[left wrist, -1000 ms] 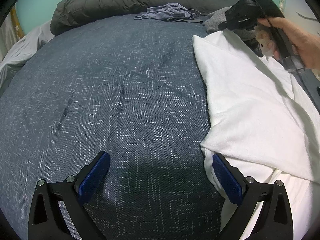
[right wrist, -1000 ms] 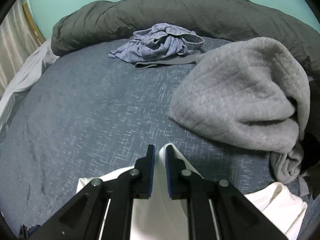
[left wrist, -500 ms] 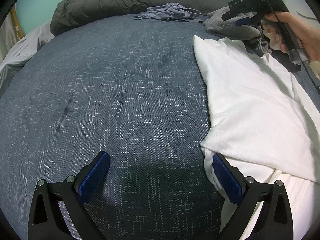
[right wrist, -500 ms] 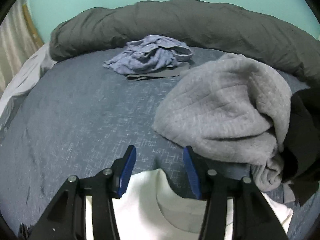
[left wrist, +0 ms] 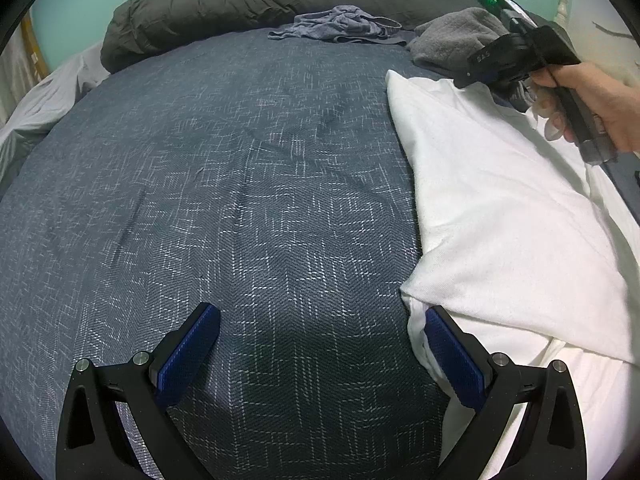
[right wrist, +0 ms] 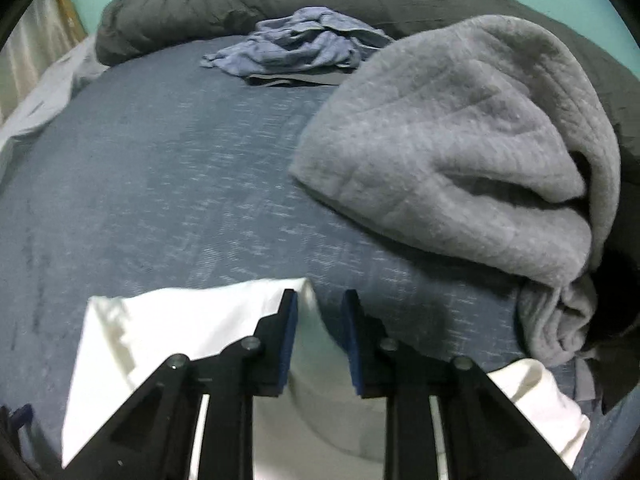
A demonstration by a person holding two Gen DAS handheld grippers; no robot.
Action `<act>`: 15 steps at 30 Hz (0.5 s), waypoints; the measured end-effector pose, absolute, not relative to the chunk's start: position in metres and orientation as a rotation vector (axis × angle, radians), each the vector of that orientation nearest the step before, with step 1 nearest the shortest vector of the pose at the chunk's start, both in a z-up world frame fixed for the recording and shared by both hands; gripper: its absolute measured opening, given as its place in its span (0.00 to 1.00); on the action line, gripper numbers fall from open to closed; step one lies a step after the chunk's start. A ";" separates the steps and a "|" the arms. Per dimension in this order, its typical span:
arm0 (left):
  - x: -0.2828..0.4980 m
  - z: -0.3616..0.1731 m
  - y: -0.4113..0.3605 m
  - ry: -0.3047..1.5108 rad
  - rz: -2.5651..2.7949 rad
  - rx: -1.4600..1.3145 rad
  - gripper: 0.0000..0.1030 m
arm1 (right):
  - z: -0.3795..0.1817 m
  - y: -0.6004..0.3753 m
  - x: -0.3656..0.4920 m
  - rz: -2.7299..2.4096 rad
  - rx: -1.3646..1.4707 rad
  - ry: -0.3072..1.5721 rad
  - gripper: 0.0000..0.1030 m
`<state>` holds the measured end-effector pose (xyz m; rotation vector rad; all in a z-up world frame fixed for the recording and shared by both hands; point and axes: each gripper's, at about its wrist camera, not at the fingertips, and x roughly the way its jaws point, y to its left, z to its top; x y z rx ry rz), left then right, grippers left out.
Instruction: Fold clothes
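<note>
The bed carries a white shirt along its right side, long axis running from the near edge away toward the grey sweater. The right gripper hovers over the shirt's far collar end, jaws partly apart, holding nothing. The left gripper, spread wide and empty, has its right finger touching the shirt's near edge.

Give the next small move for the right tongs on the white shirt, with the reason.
Probably close the right tongs on the white shirt: they stand open with the collar edge between them, and the left tongs are open beside the hem.
</note>
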<state>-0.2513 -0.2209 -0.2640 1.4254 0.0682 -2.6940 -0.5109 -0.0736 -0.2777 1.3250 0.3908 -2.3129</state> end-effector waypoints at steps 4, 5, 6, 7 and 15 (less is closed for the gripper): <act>-0.251 -0.264 -0.220 0.071 -2.693 1.426 1.00 | -0.260 -0.057 -0.514 -2.467 1.257 0.363 0.21; -0.251 -0.263 -0.220 0.071 -2.693 1.426 1.00 | -0.251 -0.050 -0.513 -2.488 1.233 0.336 0.21; -0.251 -0.263 -0.220 0.071 -2.693 1.426 1.00 | -0.244 -0.044 -0.512 -2.500 1.212 0.320 0.21; -0.251 -0.262 -0.221 0.072 -2.693 1.425 1.00 | -0.236 -0.036 -0.510 -2.507 1.197 0.303 0.21; -0.246 -0.261 -0.221 0.082 -2.690 1.424 1.00 | -0.197 0.042 -0.479 -2.481 1.183 0.255 0.21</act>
